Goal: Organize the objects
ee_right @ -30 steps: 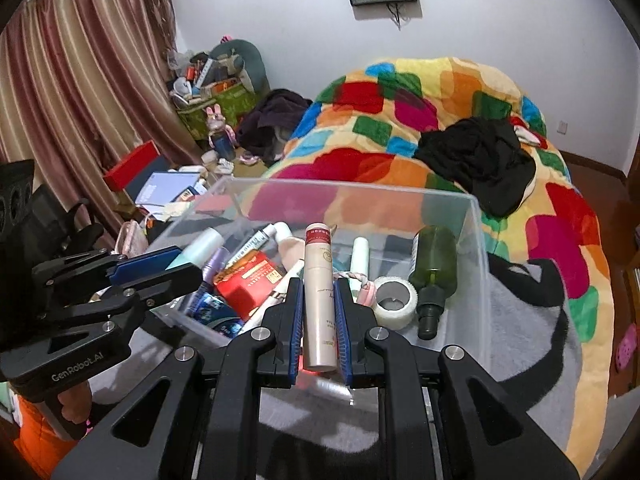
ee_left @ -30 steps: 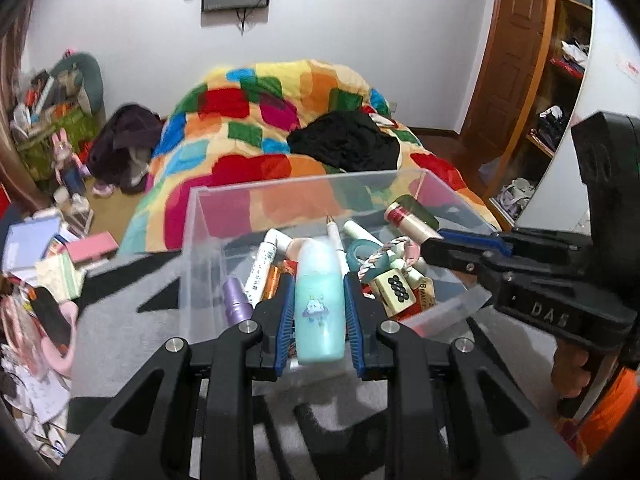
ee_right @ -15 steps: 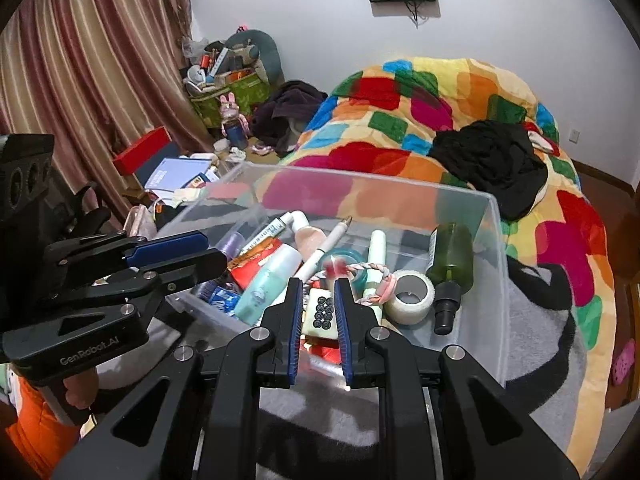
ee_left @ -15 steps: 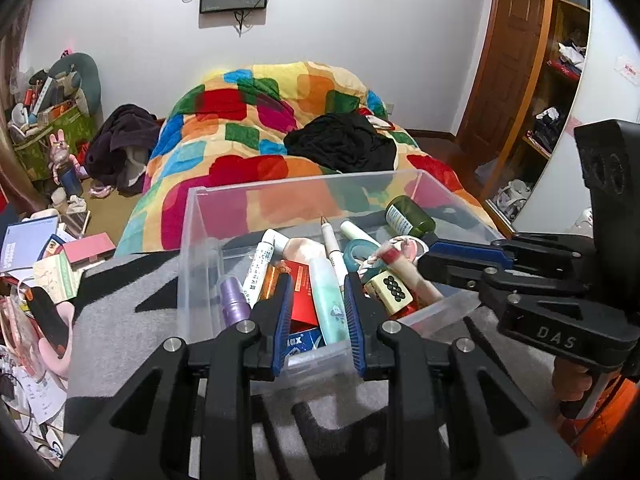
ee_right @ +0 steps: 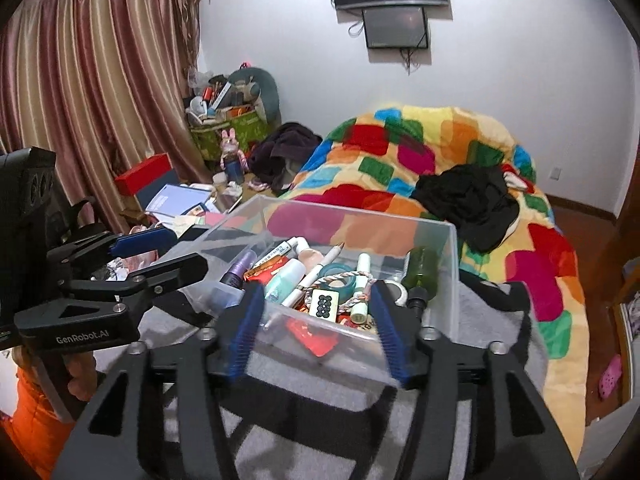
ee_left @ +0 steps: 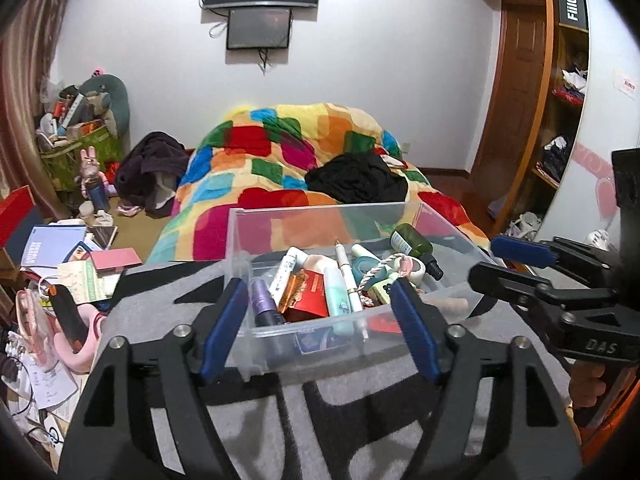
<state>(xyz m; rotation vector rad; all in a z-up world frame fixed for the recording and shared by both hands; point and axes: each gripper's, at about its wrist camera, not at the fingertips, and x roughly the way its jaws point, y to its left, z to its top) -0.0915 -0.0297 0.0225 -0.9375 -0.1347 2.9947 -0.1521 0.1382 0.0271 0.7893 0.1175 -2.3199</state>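
Observation:
A clear plastic bin stands on a grey and black blanket and holds several toiletries and pens. A teal bottle lies in it beside a red box and a purple bottle. My left gripper hangs just before the bin's near wall, jaws opening, with nothing pressed between the pads. My right gripper is likewise drawn back from the bin, jaws opening and holding nothing. Each gripper shows in the other's view: the right gripper and the left gripper.
Behind the bin a colourful patchwork quilt covers the bed, with black clothing on it. Books and papers litter the floor at the left. Wooden shelves stand at the right, and a curtain hangs at the far left.
The left gripper released the teal bottle and the right gripper released a cream tube into the bin. Both then drew back and their jaws spread wide.

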